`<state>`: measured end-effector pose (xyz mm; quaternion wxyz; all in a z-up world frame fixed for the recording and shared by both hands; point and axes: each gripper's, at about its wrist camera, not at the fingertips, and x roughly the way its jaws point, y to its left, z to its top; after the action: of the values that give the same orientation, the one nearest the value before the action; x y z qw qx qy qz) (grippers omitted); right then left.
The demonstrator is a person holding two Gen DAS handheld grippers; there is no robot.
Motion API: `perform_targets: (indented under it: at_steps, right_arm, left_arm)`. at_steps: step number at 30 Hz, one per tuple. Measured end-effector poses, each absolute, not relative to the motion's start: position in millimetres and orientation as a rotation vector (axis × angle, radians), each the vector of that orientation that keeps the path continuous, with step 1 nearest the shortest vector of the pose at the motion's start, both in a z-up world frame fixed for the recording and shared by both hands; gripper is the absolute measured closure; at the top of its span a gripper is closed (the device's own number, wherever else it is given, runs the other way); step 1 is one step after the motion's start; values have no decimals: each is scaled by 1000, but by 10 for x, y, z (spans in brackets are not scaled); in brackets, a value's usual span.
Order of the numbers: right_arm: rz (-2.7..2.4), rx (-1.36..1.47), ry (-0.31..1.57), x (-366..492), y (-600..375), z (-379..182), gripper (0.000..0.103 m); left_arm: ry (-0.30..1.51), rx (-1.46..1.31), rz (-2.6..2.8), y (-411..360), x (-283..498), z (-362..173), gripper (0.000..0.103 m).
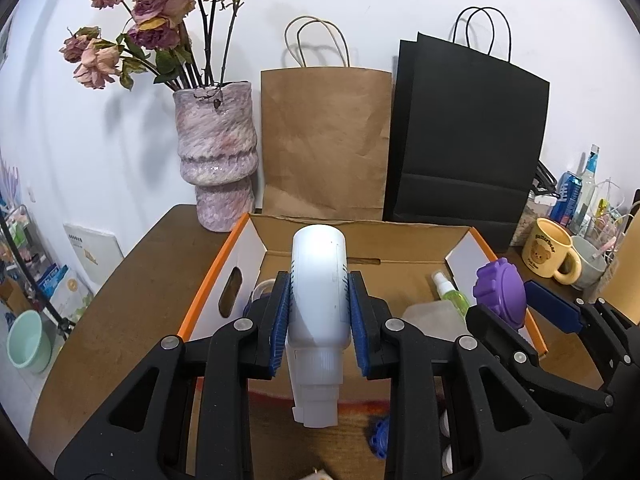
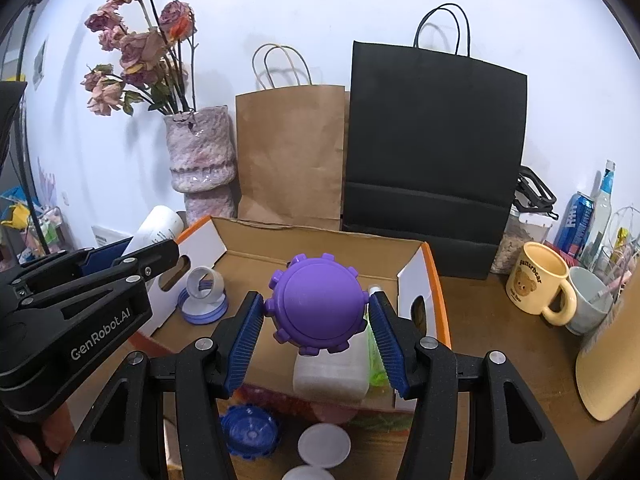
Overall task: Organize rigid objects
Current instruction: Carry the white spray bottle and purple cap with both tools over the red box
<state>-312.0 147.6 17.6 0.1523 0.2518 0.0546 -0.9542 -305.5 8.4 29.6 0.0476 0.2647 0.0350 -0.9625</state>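
My left gripper (image 1: 319,308) is shut on a white plastic bottle (image 1: 318,292), cap toward the camera, held above the near left part of an open cardboard box (image 1: 360,246) with orange edges. My right gripper (image 2: 316,320) is shut on a purple gear-shaped lid (image 2: 318,300), held over the box's (image 2: 320,240) right half. The purple lid (image 1: 500,294) and right gripper (image 1: 516,308) also show in the left wrist view; the white bottle (image 2: 160,226) and left gripper (image 2: 120,260) show at the left of the right wrist view. Inside the box lie a tape roll (image 2: 206,284), a blue ring (image 2: 204,312), a translucent jar (image 2: 330,372) and a green spray bottle (image 1: 450,292).
A pink vase (image 1: 218,160) with dried roses, a brown paper bag (image 1: 326,140) and a black paper bag (image 1: 468,132) stand behind the box. A yellow bear mug (image 2: 536,286), a grey cup (image 2: 588,300), cans and bottles stand at right. A blue gear lid (image 2: 250,434) and white discs (image 2: 324,446) lie near the front.
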Motion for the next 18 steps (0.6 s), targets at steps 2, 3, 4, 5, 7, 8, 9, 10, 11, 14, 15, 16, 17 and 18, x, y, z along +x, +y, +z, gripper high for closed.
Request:
perform_targets:
  at_steps: [2, 3, 4, 5, 7, 8, 9, 10, 11, 14, 15, 16, 17, 18]
  right_arm:
    - [-2739, 724, 161, -3183, 1465, 170, 43]
    - [-2739, 725, 163, -3206, 1458, 165, 43]
    - [-2739, 725, 166, -3231, 1454, 161, 43]
    - [-2739, 726, 168, -3260, 1447, 158, 43]
    - [-2738, 728, 174, -3322, 1434, 146, 43]
    - [-2738, 730, 177, -3344, 1428, 140, 43]
    - [-2738, 731, 179, -3368, 1423, 135, 43]
    - [-2738, 733, 183, -3396, 1417, 129, 43]
    - [-2738, 735, 187, -3429, 1411, 121, 43]
    - [-2739, 739, 197, -3514, 1397, 102, 43]
    - [-2740, 741, 201, -3546, 1395, 93, 43]
    - [-2740, 743, 202, -3566, 1391, 89, 43]
    - [-2740, 744, 206, -3598, 1388, 80, 43]
    - [-2739, 747, 209, -3625, 1385, 70, 43]
  left_arm:
    - [103, 810, -2931, 77, -3119, 288, 79]
    - [101, 812, -2929, 71, -3155, 286, 79]
    - [99, 813, -2927, 65, -3189, 282, 79]
    - [97, 813, -2925, 61, -3216, 280, 79]
    - [92, 815, -2921, 50, -3285, 271, 79]
    - [89, 816, -2920, 48, -3314, 268, 79]
    - [87, 816, -2917, 43, -3343, 264, 79]
    - [84, 818, -2915, 38, -3378, 258, 79]
    - [82, 819, -2913, 34, -3400, 255, 79]
    - [76, 824, -2904, 24, -3487, 225, 79]
    - [74, 827, -2901, 19, -3518, 212, 79]
    - [71, 830, -2897, 14, -3548, 199, 79]
    - [69, 832, -2894, 12, -3574, 189, 79]
    - [67, 834, -2891, 8, -3606, 175, 79]
